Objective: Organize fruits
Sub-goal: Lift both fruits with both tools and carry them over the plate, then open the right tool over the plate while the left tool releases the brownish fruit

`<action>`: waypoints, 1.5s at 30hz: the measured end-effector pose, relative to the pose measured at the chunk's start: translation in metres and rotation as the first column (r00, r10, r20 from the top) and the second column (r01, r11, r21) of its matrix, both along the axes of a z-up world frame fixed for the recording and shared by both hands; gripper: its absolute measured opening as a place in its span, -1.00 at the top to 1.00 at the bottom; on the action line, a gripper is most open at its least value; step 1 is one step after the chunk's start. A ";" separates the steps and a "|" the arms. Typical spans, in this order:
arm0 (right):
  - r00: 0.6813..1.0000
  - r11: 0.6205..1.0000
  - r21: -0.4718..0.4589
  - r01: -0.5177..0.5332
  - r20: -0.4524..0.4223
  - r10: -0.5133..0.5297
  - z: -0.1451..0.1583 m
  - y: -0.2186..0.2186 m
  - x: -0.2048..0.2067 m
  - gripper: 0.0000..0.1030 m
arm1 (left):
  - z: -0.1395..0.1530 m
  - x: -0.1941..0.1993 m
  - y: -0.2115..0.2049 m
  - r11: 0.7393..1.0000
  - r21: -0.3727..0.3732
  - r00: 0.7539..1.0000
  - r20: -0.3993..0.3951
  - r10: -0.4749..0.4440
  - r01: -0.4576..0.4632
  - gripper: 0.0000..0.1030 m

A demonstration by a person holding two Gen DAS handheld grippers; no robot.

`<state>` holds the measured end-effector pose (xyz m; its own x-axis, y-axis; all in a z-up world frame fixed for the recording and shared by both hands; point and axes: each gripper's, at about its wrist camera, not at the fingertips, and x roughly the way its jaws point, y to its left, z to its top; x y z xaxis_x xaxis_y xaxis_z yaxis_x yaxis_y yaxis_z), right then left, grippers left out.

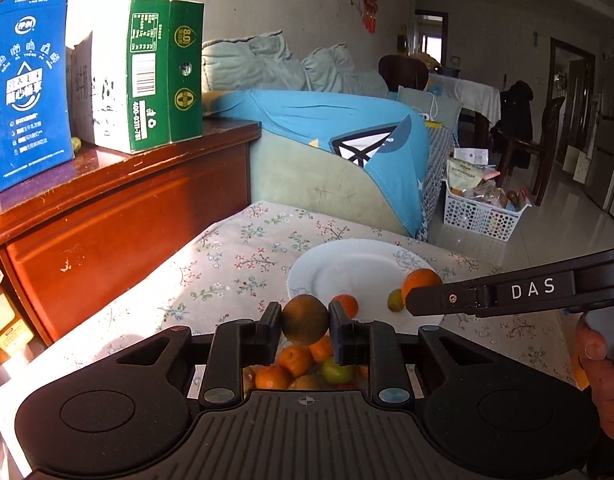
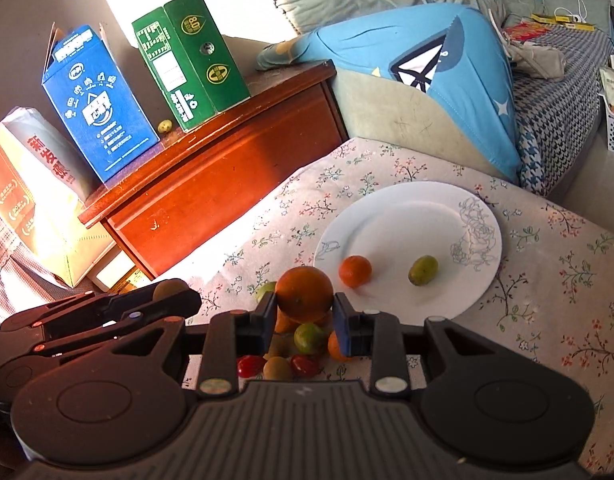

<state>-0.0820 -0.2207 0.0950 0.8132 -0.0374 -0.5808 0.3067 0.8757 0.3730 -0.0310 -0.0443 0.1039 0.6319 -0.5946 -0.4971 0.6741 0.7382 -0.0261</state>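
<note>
My left gripper point(image 1: 305, 318) is shut on a brown-green kiwi point(image 1: 305, 328), held above a pile of fruit point(image 1: 303, 368) on the floral cloth. In the right wrist view, my right gripper point(image 2: 304, 306) is shut on a large orange point(image 2: 304, 292) over the same pile point(image 2: 309, 338), which has green, orange and red pieces. The white plate point(image 2: 411, 232) lies just beyond, holding a small mandarin point(image 2: 355, 271) and a green fruit point(image 2: 423, 270). The left gripper point(image 2: 175, 300) shows at the left with its kiwi point(image 2: 169, 288). From the left wrist, the right gripper point(image 1: 411, 300) reaches in over the plate point(image 1: 339, 264) with the orange point(image 1: 421, 280).
A red-brown wooden cabinet point(image 2: 211, 176) stands left of the cloth, bearing a blue carton point(image 2: 99, 108), a green carton point(image 2: 191, 60) and a small green fruit point(image 2: 165, 126). A sofa with a blue cover point(image 2: 427, 80) lies behind. A white basket point(image 1: 483, 216) sits on the floor.
</note>
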 end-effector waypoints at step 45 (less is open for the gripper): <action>0.959 0.954 0.170 0.249 -0.183 -0.217 -0.050 -0.116 0.069 0.41 | -0.062 0.128 -0.116 0.999 -0.016 0.951 -0.308 0.037 -0.044 0.56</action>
<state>-0.0127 -0.3367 0.0454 0.6902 -0.0915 -0.7178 0.5632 0.6909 0.4534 0.0968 -0.1602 0.0420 0.4745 -0.5847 -0.6580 0.6005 0.7616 -0.2437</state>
